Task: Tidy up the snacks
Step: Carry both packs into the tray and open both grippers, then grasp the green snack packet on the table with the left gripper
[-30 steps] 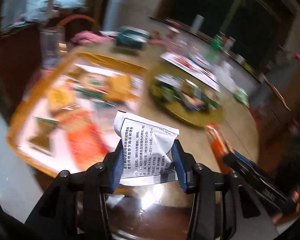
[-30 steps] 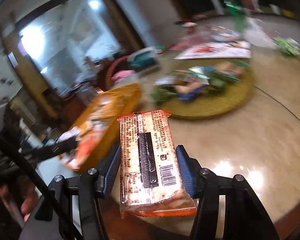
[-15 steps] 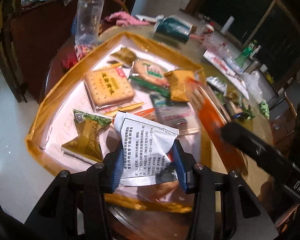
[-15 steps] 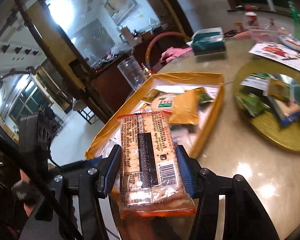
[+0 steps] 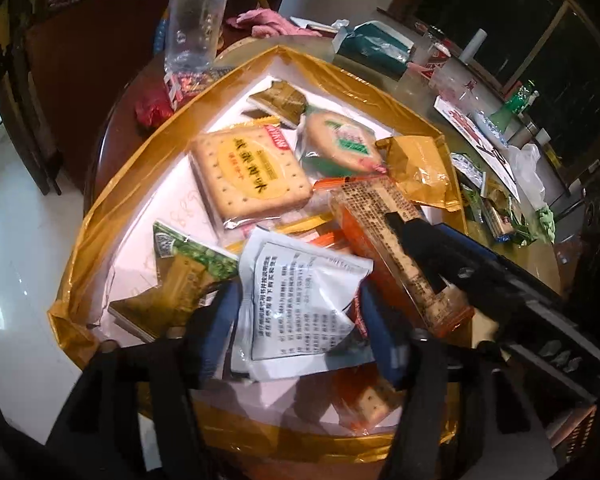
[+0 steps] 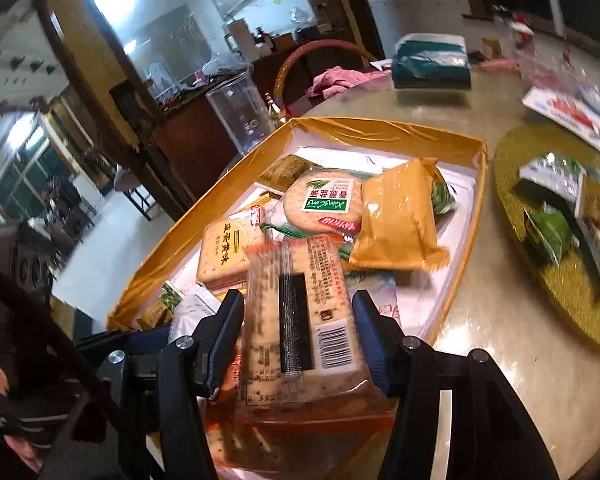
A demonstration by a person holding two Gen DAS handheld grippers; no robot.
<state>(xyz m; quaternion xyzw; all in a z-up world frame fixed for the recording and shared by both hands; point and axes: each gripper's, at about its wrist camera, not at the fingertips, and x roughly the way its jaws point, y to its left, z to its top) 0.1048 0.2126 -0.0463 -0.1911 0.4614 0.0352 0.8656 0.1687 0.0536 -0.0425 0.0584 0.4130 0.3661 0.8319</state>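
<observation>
the left hand-held gripper sits over the near end of the gold-rimmed tray, its jaws having just been opening; the white printed sachet lies between the blue pads, which stand apart from its edges. the right hand-held gripper has likewise just been opening, and the orange-edged cracker pack lies between its separated pads, over the tray. the tray rests on the bench and holds a square biscuit pack, a round scallion cracker pack and a yellow pouch.
</observation>
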